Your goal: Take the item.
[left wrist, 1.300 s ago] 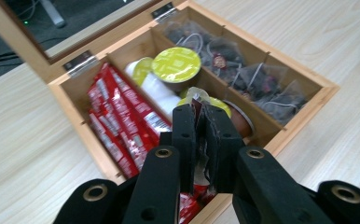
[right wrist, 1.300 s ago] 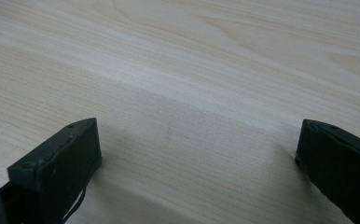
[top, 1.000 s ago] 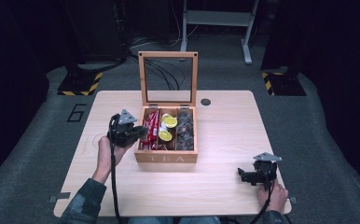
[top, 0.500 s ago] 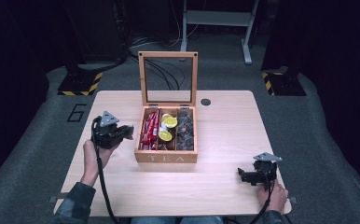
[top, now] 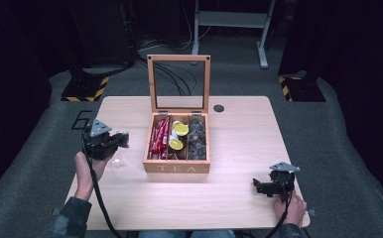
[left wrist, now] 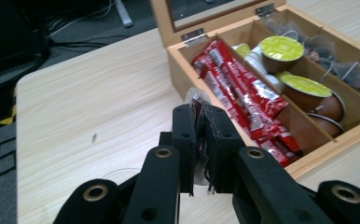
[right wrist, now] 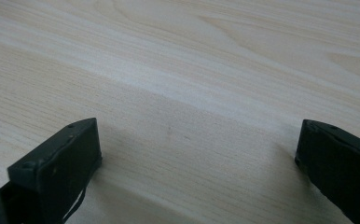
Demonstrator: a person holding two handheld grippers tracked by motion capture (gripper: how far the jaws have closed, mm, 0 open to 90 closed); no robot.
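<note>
Clear packet (left wrist: 197, 100) pinched between the closed jaws of the left gripper (left wrist: 200, 140), its top poking up past the tips; contents too small to tell. It is held over the table (top: 239, 144), just left of the tea box (top: 177, 167). Box lid (top: 179, 83) stands upright; red sachets (left wrist: 243, 93) in the left compartment, yellow-topped pods (left wrist: 282, 48) in the middle, tea bags (top: 196, 136) at right. Right gripper (right wrist: 197, 158) low over bare wood near the table's right front corner, jaws wide apart, holding nothing.
</note>
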